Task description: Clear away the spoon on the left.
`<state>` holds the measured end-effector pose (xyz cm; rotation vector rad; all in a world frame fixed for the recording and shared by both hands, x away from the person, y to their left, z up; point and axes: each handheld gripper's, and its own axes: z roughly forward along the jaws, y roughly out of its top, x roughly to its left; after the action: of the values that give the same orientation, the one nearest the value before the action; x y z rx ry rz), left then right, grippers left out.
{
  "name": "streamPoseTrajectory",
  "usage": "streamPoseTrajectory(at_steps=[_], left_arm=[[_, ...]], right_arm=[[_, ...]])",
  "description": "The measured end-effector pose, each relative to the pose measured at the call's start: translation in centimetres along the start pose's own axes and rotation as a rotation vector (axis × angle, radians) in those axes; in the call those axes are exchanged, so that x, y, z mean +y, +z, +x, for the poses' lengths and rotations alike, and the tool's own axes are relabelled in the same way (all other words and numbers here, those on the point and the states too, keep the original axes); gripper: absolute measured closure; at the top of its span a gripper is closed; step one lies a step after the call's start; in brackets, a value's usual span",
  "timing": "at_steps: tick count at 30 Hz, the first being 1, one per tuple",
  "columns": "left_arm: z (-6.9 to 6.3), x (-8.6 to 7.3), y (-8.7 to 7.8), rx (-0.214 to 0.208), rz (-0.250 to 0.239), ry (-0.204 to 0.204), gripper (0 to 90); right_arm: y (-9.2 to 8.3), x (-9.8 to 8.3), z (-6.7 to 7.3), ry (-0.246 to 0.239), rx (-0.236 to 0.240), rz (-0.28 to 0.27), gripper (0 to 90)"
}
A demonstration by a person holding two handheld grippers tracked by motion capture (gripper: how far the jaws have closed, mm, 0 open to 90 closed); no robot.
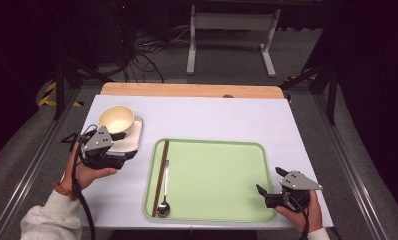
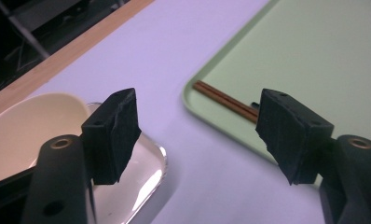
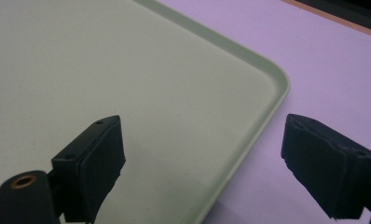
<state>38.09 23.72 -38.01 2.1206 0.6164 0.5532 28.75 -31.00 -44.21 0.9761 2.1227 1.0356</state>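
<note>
Jaws of the left gripper [image 1: 118, 150] stood wide apart with nothing between them, poised over the near edge of a white plate [image 1: 130, 141] that carried a cream bowl [image 1: 116, 119] at the table's left side. In the left gripper view, the plate [image 2: 141, 179] and bowl [image 2: 30, 126] lay beneath the left pad, while the right pad hung above the rim of a green tray [image 2: 207, 114]. Brown chopsticks [image 1: 161, 176] and a metal spoon [image 1: 164, 197] lay along the tray's left side. The right gripper [image 1: 269, 187] rested at the tray's [image 1: 212, 175] near right corner, its jaws likewise spread and empty, one over the tray [image 3: 249, 126], one over the white table [image 1: 212, 117].
</note>
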Motion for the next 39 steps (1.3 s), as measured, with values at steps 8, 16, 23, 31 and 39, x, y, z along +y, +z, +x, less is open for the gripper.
streamPoseTrajectory(at_steps=[8,16,23,31,39], left_arm=[[2.0,-1.3,-0.7,0.04,0.029,-0.045,24.0],[3.2,-2.2,-1.3,0.073,0.038,-0.083,23.7],[4.6,-2.5,-0.7,0.074,0.061,-0.092,25.6],[7.9,-4.0,-0.6,0.089,0.059,-0.311,23.9],[11.1,-5.4,0.4,0.09,0.072,-0.506,23.1]], right_arm=[[0.2,0.1,-0.2,0.002,-0.002,0.001,13.5],[0.3,0.1,-0.3,0.003,-0.002,-0.002,13.6],[0.5,0.3,0.0,-0.008,0.003,0.005,13.5],[0.9,0.3,-0.1,-0.001,0.013,0.011,13.6],[1.2,0.3,0.0,-0.007,0.018,0.02,13.6]])
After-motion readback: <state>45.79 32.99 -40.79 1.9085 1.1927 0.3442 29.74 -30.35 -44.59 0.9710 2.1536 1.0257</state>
